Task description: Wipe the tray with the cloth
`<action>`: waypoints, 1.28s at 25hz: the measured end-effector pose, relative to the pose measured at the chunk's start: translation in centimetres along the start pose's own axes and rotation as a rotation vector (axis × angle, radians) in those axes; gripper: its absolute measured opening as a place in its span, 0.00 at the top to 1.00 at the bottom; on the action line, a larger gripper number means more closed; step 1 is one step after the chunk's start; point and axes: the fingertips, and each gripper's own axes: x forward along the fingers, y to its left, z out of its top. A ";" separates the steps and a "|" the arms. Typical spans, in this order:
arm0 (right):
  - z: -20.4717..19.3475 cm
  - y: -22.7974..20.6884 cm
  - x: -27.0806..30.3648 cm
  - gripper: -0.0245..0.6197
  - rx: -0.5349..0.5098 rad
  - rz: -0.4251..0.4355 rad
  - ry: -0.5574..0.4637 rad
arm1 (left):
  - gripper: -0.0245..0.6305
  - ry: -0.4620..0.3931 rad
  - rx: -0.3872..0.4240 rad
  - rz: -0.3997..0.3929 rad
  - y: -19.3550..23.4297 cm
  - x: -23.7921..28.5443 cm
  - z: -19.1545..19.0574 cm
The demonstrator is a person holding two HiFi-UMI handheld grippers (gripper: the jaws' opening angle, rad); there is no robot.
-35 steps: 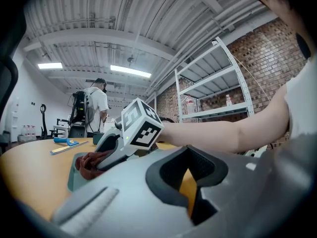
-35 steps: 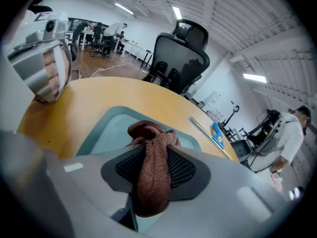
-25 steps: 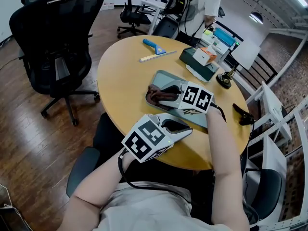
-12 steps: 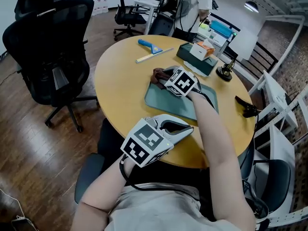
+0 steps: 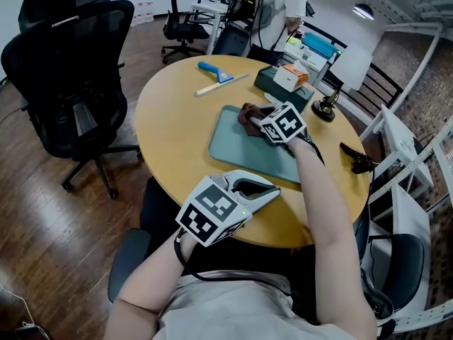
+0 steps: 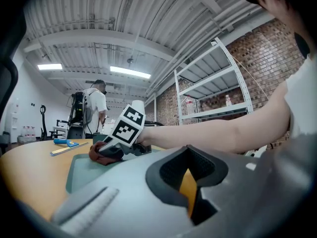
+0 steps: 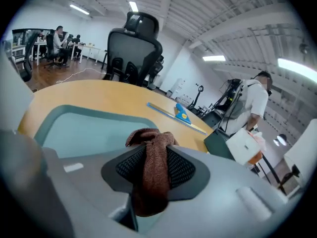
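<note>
Two grippers, one job: the right gripper [image 5: 260, 121] pinches the brown cloth [image 5: 249, 110] and presses it down at the far edge of the tray [image 5: 230, 140] to scrub there, while the left gripper [image 5: 269, 190] (jaws together, empty) hangs off the tray's near side, clear of the strokes

tray [image 5: 230, 146] left part: bare, passable | far rim: green box [image 5: 273, 81], probably close

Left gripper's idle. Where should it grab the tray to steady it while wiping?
Probably the raised near rim of the tray, at its left corner, coming low from the near side, one jaw inside the lip, one outside. The tray lies flat, so only the rim offers purchase, and that corner is clear of the cloth in the right gripper.
</note>
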 end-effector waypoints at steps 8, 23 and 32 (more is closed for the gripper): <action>0.8 -7.4 -15.7 0.77 0.041 -0.296 -0.277 | 0.96 -0.005 -0.002 0.002 0.1 -0.2 0.0; -24.5 -8.0 -18.5 0.76 0.437 -0.249 0.130 | 0.96 -0.002 -0.009 -0.004 0.0 0.0 -0.2; -20.4 -8.8 -23.2 0.53 0.430 -0.325 -0.089 | 0.96 -0.008 -0.004 -0.001 0.1 -0.1 0.0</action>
